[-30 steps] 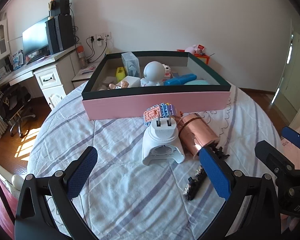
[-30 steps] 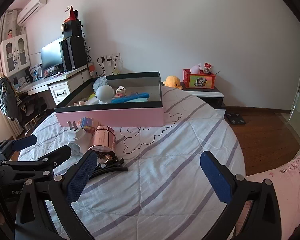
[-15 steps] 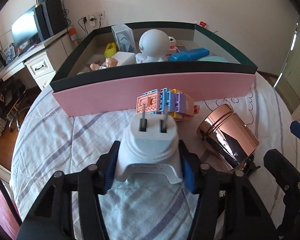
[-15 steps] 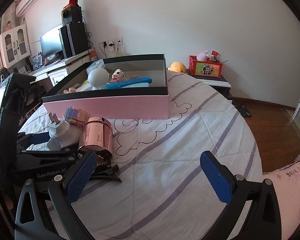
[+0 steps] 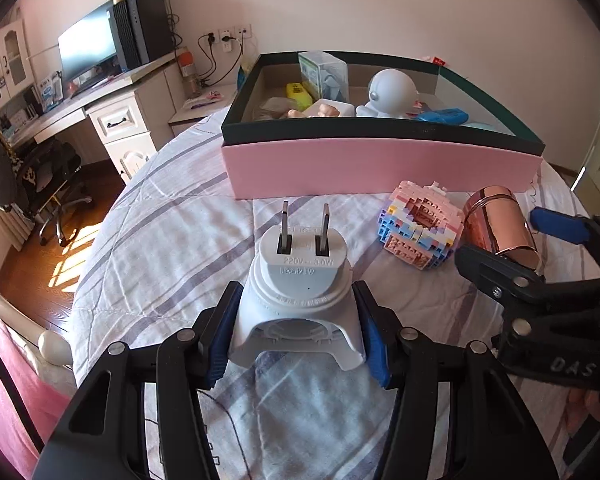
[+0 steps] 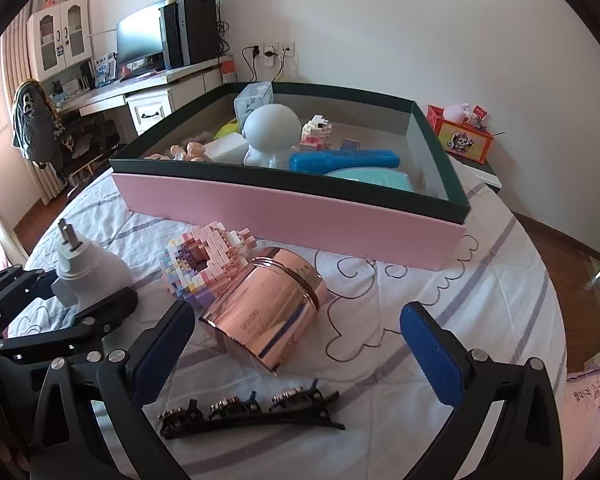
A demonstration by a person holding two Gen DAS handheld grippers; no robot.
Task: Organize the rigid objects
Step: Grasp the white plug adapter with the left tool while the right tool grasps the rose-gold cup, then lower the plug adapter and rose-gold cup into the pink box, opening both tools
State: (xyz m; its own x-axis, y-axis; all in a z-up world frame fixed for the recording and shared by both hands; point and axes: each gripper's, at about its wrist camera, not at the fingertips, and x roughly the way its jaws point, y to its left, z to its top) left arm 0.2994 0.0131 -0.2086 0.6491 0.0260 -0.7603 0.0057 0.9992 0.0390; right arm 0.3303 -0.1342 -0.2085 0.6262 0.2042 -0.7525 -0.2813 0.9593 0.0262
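- One white plug-in device (image 5: pixel 298 300), smooth moulded plastic with a domed body, an arched cut-out at its base and two flat metal prongs pointing up, is sitting between the blue pads of the left gripper (image 5: pixel 296 332); both pads are pressing its flanks, so the left claw is pinching it just above the bedspread (image 5: pixel 160 240).
- One rose-gold cylinder (image 6: pixel 266 312), mirror-bright metal with a ringed lid end, is lying on its side on the bedspread, directly ahead of the right gripper (image 6: pixel 298 348) and between the lines of its fingers; the blue-padded fingers are standing wide apart and are touching nothing.
- One toy of small interlocking bricks (image 6: pixel 204 266), pastel pink, blue, lilac and white with a studded surface, is resting against the cylinder's far side, between it and the plug-in device.
- One black hair clip (image 6: pixel 248 410), long and thin with three small jewelled clusters, is lying flat just in front of the right gripper's fingers, nearer the camera than the cylinder.
- One shallow rectangular box (image 6: pixel 292 212), matt pink outside with a dark green rim, is standing beyond these four loose items; inside it are showing a rounded white figure (image 6: pixel 274 134), a blue elongated plastic case (image 6: pixel 344 160) and several smaller objects.
- One quilted bedspread, white with lilac stripes, is carrying everything.
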